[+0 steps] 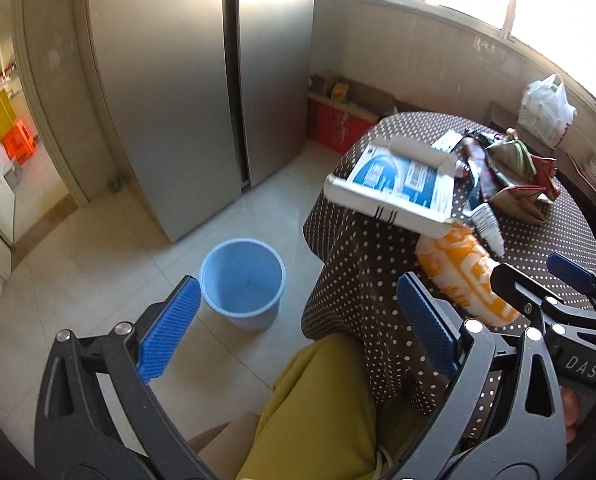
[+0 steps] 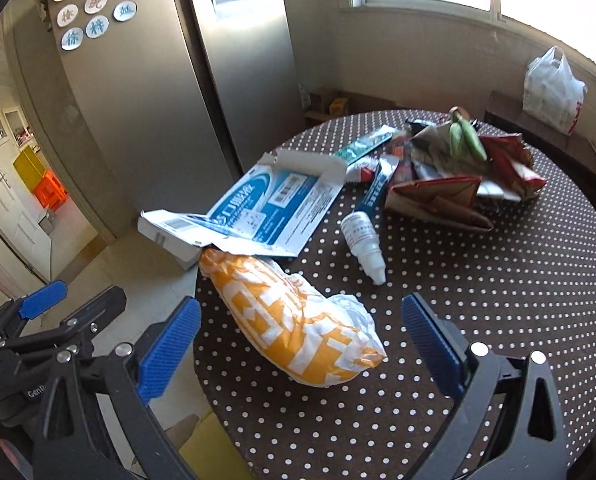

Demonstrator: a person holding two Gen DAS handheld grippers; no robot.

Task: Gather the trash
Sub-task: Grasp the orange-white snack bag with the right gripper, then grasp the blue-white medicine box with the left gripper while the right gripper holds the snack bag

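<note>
Both jaws are standing wide open, nothing in either. Right gripper (image 2: pixel 299 344) is sitting low over the table edge, its blue pads (image 2: pixel 170 344) straddling the orange-and-white wrapper (image 2: pixel 298 328), not touching yet. Left gripper (image 1: pixel 298 324) is hanging off the table side, looking down at the blue bin (image 1: pixel 242 280) on the floor, which appears empty.

The step in hand, by the look of it, is grabbing that wrapper. It is crumpled, soft, and lying diagonal to the pads. The person should be rotating the right gripper slightly so the pads close across the narrow width, then dropping low enough to pinch the bulk, not the loose white tail. It will compress a lot, so the squeeze needs to go fully closed.

Flattened blue-and-white carton (image 2: pixel 258 208) is overlapping the wrapper's far end and overhanging the dotted tablecloth (image 2: pixel 497 300); lifting straight up risks dragging it off. Pulling toward the person first looks safer. Small white bottle (image 2: pixel 363 240) is lying just beside, with more wrappers (image 2: pixel 457 172) piled farther back.
</note>
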